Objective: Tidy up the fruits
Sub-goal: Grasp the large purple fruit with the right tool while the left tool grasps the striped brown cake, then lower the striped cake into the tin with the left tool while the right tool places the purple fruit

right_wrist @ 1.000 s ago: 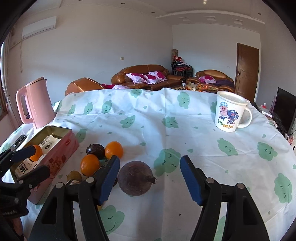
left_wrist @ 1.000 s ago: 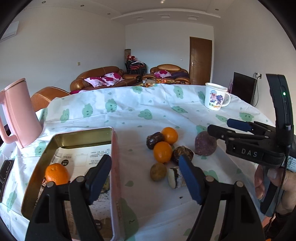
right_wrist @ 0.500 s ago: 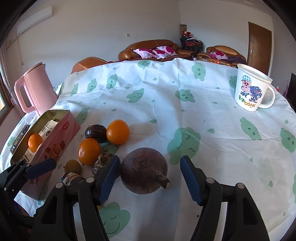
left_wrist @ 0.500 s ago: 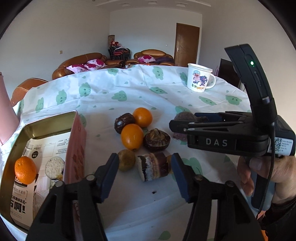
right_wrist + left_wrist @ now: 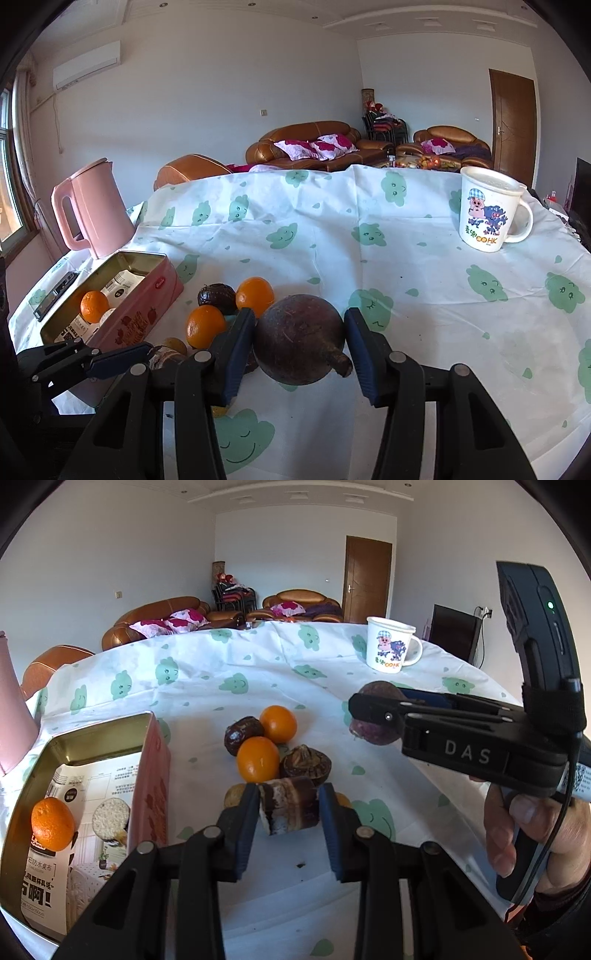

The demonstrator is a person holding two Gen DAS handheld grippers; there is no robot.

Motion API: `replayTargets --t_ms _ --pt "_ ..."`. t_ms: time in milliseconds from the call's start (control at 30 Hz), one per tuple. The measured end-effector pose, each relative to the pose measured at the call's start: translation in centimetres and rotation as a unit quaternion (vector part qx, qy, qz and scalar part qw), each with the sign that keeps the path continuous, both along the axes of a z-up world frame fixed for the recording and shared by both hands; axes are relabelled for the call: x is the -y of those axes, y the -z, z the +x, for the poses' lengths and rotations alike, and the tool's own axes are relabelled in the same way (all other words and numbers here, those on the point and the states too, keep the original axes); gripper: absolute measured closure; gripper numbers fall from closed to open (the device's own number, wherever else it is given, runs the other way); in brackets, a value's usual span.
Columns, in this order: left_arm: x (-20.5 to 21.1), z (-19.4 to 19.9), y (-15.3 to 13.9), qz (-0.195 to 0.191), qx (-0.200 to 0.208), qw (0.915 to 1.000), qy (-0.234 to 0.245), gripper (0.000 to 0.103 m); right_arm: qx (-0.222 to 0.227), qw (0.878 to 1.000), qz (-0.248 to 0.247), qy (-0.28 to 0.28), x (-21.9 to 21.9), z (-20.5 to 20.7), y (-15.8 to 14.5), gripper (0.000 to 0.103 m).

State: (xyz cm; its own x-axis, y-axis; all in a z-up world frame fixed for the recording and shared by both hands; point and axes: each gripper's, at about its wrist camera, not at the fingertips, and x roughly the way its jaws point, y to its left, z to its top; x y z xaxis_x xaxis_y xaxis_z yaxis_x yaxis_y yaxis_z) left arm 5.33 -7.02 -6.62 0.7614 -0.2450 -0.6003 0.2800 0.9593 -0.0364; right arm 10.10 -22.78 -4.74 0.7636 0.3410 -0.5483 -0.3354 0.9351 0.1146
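Note:
My left gripper [image 5: 288,808] is shut on a brown-and-white cut fruit chunk [image 5: 288,805] on the tablecloth. My right gripper [image 5: 300,341] is shut on a round dark purple-brown fruit [image 5: 299,343], which also shows in the left wrist view [image 5: 373,716]. Loose on the cloth lie two oranges [image 5: 257,758] [image 5: 277,723], a dark round fruit [image 5: 240,736], a brown shelled fruit [image 5: 306,766] and a small yellow-brown fruit [image 5: 233,795]. A pink tin [image 5: 149,775] at the left holds one orange [image 5: 51,823] on printed paper.
A pink kettle [image 5: 88,206] stands behind the tin. A white cartoon mug [image 5: 487,208] stands at the far right. A dark flat device [image 5: 55,295] lies left of the tin. The table's near edge is just below both grippers.
Both grippers moved forward and down and closed: the left on the cut fruit chunk, the right on the round dark fruit.

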Motion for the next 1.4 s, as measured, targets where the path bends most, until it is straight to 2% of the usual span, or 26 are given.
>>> replayTargets --t_ms 233,700,1400 --pt "-0.7 -0.6 -0.6 -0.005 0.031 0.9993 -0.020 0.068 0.016 1.000 0.014 -0.005 0.4 -0.5 -0.4 0.051" --pt "-1.8 -1.5 -1.1 -0.026 0.065 0.9964 -0.047 0.068 0.080 0.997 0.015 -0.010 0.3 -2.6 -1.5 0.051" --pt "-1.1 -3.6 -1.9 -0.005 0.129 0.9899 -0.058 0.068 0.141 0.990 0.014 -0.006 0.3 -4.8 -2.3 0.051"
